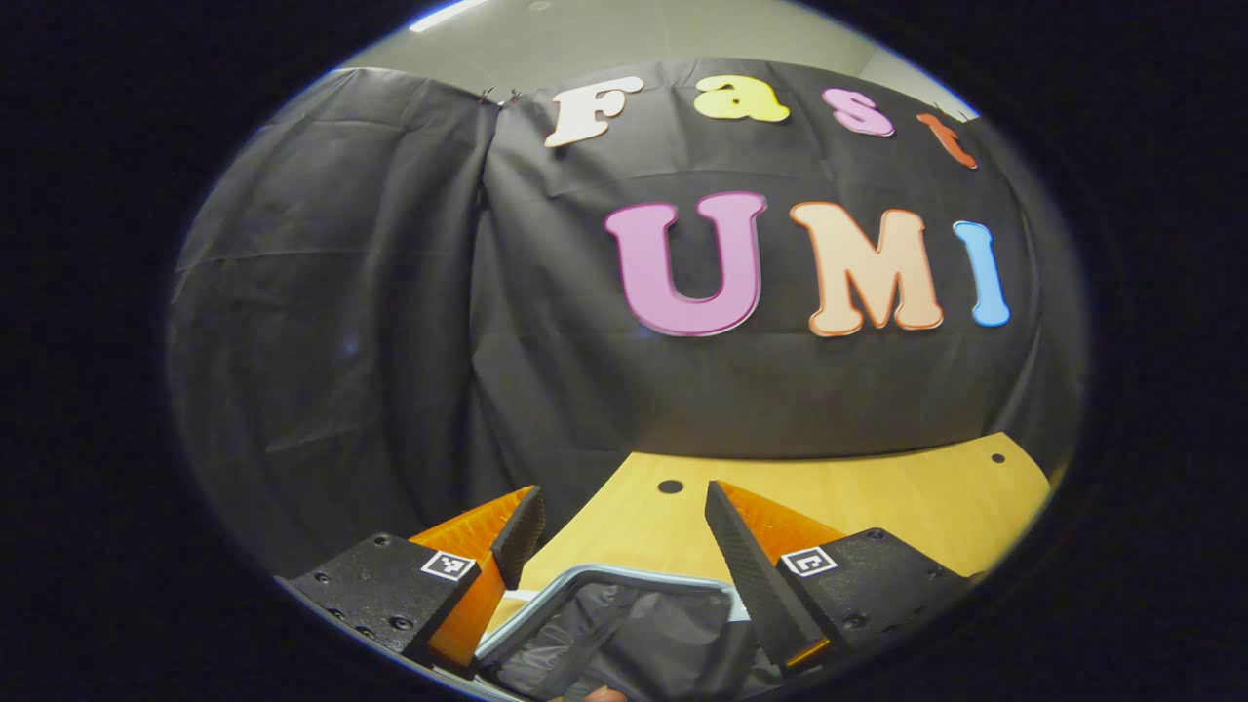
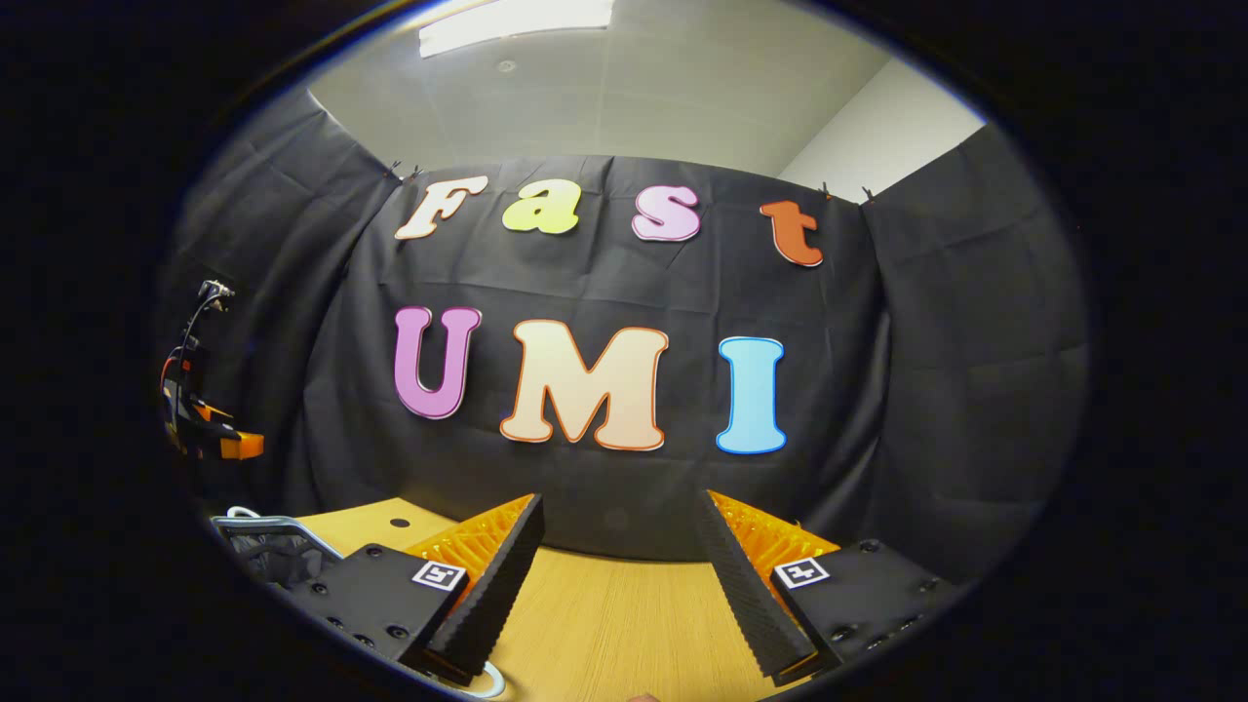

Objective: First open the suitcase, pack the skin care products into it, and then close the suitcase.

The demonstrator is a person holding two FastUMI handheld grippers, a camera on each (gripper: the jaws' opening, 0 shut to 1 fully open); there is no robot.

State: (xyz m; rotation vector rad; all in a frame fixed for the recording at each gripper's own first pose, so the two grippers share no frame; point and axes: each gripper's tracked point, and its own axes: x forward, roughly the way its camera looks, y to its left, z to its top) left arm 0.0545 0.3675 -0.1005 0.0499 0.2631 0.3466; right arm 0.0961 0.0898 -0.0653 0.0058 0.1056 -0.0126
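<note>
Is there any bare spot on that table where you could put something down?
Yes. In the left gripper view the light wooden table lies bare from the open, silver-rimmed suitcase with dark lining back to the black cloth wall. In the right gripper view bare wood runs ahead of the open right gripper. It is crowded at the suitcase, under the open left gripper.

Left gripper view low over the suitcase [image 1: 624, 624], facing the booth wall across the worktop [image 1: 877, 497], right gripper view low over the worktop's near part, facing the same wall, both share the wall, worktop and suitcase rim.
</note>
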